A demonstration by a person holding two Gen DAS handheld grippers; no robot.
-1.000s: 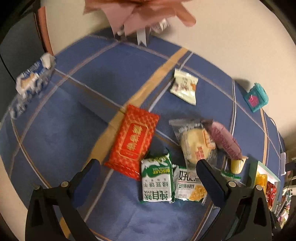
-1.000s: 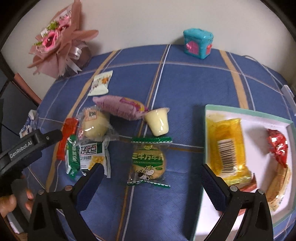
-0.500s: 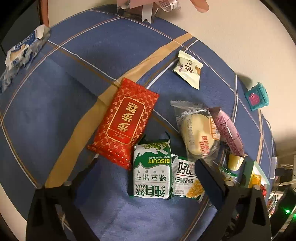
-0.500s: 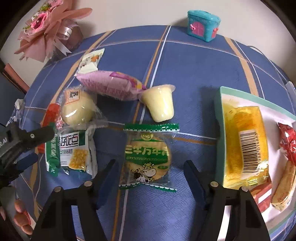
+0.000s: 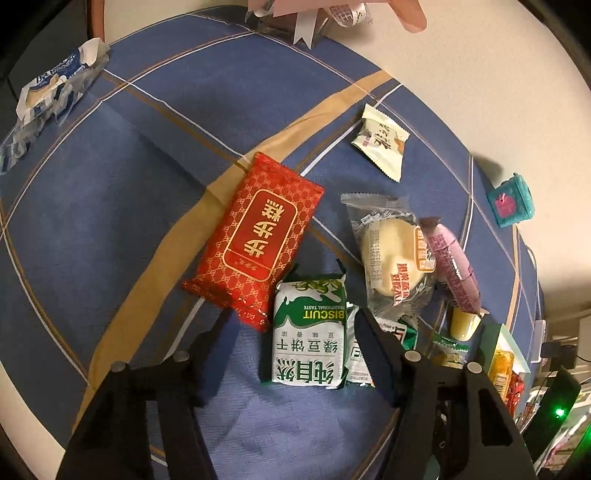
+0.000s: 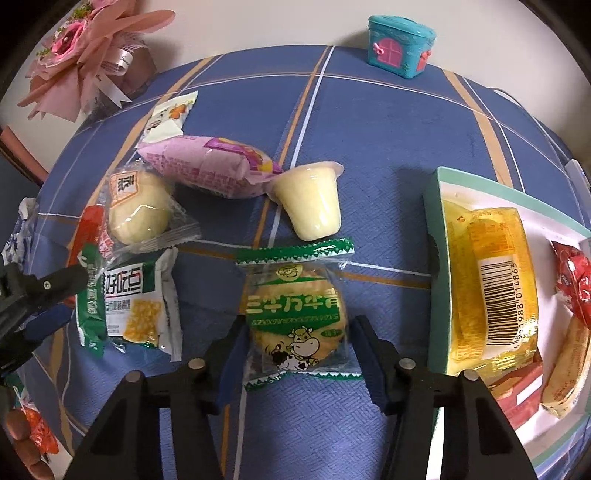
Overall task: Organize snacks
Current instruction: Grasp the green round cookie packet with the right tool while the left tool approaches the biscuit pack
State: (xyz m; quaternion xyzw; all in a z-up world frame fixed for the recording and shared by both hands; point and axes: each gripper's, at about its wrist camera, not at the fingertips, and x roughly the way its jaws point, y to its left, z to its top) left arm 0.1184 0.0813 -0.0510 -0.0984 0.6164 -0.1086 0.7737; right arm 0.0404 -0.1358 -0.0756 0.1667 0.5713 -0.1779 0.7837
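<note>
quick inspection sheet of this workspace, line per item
surface: blue plaid tablecloth
job's things: round cracker pack, green biscuit pack, red pack, pudding cup; yellow pack in the tray
clutter: teal toy box, bouquet
tools: right tool closing around the cracker pack; left tool closing around the biscuit pack
cables: white cable at the far edge
surroundings: pale wall

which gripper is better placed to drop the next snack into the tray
Right. The right gripper is closing around the round cow biscuit pack, right beside the tray. The left gripper works farther away.
</note>
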